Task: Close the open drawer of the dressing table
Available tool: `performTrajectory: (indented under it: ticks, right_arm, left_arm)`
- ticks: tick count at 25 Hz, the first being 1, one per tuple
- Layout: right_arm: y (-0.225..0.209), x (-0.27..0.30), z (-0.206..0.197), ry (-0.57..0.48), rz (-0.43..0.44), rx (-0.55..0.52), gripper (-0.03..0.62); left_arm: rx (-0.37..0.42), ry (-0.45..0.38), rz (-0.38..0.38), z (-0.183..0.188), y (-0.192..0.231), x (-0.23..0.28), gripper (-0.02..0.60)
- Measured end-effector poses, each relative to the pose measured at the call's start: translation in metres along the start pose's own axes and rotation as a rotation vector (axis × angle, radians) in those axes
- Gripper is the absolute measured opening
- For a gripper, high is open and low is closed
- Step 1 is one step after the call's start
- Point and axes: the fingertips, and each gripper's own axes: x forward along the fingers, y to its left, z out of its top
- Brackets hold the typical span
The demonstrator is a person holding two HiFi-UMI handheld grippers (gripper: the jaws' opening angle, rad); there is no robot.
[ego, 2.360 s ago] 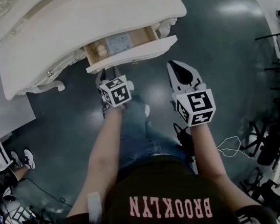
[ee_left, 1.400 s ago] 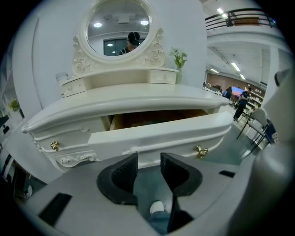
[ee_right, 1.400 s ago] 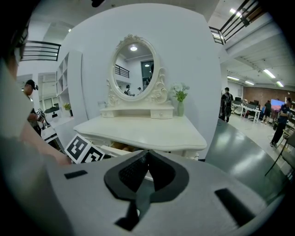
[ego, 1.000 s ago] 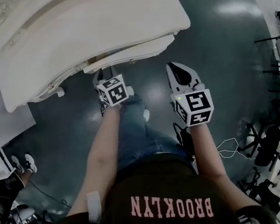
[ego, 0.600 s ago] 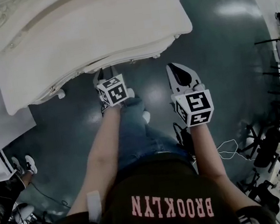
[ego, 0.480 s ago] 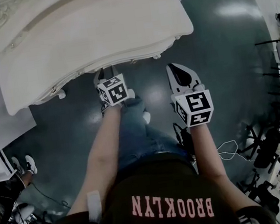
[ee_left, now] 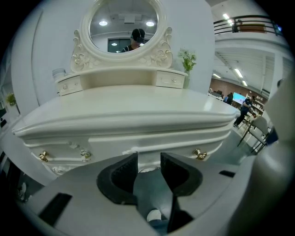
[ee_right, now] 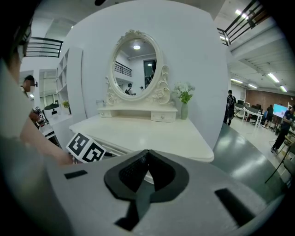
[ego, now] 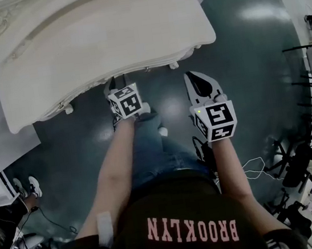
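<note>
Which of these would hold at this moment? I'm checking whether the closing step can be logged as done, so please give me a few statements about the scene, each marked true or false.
1. The drawer sits pushed into the dressing table. True.
2. The left gripper is clamped on a drawer knob. False: its jaws stand apart with nothing between them.
3. The right gripper has its jaws together and holds nothing. True.
4. The right gripper rests on the tabletop. False: it hangs off the table's front, over the floor.
5. A vase with flowers stands beside the oval mirror. True.
</note>
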Motion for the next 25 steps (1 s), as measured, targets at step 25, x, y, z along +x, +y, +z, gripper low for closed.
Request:
performTrajectory:
  ticks: [25]
  right_arm:
    - [0.007, 0.024, 0.018, -0.015, 0.017, -0.027, -0.003]
  left_arm:
    - [0.001, 0.012, -0.004, 0.014, 0.008, 0.01, 0.117]
